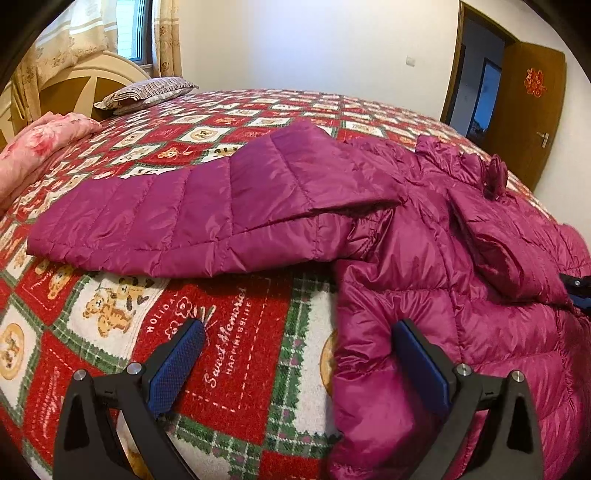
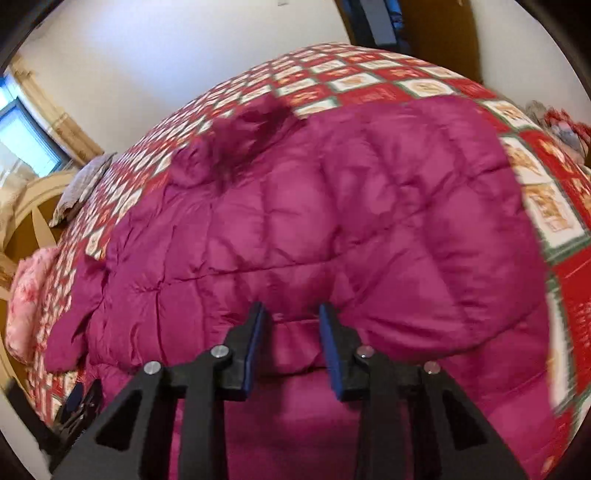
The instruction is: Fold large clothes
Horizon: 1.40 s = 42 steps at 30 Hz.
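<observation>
A large magenta quilted down jacket [image 1: 424,229] lies spread on the bed. One sleeve [image 1: 177,225] stretches out to the left. The dark collar [image 1: 493,177] is at the far side. My left gripper [image 1: 297,332] is open and empty, low over the bedspread, its right finger at the jacket's left edge. The right gripper's tip [image 1: 576,291] shows at the right edge of the left wrist view. In the right wrist view, which is blurred, the jacket [image 2: 332,206] fills the frame. My right gripper [image 2: 291,314] is open, with jacket fabric between its jaws. The left gripper [image 2: 79,406] shows at the lower left.
The bed carries a red, white and green bear-patterned bedspread [image 1: 229,354]. A pink folded quilt [image 1: 40,144] and a striped pillow [image 1: 147,92] lie by the headboard [image 1: 85,81]. A wooden door [image 1: 524,110] stands open at the right. A window with curtains [image 1: 140,29] is at the back left.
</observation>
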{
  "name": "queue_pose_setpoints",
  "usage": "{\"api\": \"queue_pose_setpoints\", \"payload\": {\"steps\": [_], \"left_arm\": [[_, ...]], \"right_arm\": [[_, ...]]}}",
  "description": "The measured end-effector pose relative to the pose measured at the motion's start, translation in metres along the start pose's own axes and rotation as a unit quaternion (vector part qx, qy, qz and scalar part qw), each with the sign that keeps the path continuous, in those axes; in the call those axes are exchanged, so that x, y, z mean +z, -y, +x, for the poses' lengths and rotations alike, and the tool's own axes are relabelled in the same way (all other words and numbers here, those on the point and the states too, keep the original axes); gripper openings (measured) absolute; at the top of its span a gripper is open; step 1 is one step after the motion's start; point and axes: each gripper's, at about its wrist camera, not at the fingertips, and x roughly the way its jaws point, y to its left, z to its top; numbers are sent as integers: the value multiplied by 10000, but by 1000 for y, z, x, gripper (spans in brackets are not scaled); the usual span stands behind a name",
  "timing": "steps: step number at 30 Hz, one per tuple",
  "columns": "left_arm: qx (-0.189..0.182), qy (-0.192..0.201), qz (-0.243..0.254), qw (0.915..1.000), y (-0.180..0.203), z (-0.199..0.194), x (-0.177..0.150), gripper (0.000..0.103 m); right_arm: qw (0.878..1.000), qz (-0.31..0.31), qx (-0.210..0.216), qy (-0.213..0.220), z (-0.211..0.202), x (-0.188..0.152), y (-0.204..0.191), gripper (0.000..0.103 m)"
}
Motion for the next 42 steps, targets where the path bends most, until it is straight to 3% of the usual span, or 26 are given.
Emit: {"api": "queue_pose_setpoints", "payload": {"steps": [4, 6, 10, 13, 17, 20, 22, 29, 33, 36, 38, 40, 42], "left_arm": [[167, -254, 283, 9991, 13, -8, 14, 102], [80, -82, 343, 9993, 23, -22, 26, 102], [-149, 448, 523, 9975, 62, -42, 55, 102], [13, 477, 726, 9962, 98, -27, 67, 102], [486, 533, 777, 9944, 128, 2, 72, 102], [886, 183, 876, 9920, 139, 37, 67, 102], [927, -46, 905, 9916, 139, 54, 61, 102], [963, -94, 916, 9911, 140, 61, 59, 102], [316, -84, 433, 9985, 117, 46, 63, 102], [63, 396, -257, 9989, 73, 6, 70, 102], [151, 624, -616, 9960, 37, -14, 75, 102], [507, 767, -1024, 9905, -7, -28, 78, 102], [1010, 896, -1553, 9786, -61, -37, 80, 102]], "right_arm": [[9993, -326, 166, -44, 5, 3, -23, 34], [9988, -415, 269, -39, 0, 9, -19, 34], [9974, -326, 198, 614, -30, 32, 13, 34], [9946, -126, -307, 986, -43, 51, 41, 34], [9922, 83, -802, 954, -29, 64, 74, 36], [9933, 142, -928, 677, -1, 57, 88, 34], [9919, -23, -995, 786, 11, 46, 88, 35], [9871, -554, -1242, 848, 13, 39, 72, 63], [9868, -588, -1229, 879, 16, 40, 72, 64], [9882, -533, -1091, 929, 14, 39, 75, 69], [9890, -509, -1014, 945, 13, 39, 75, 70], [9891, -508, -1007, 949, 12, 38, 75, 70], [9888, -530, -1030, 942, 13, 38, 73, 72]]}}
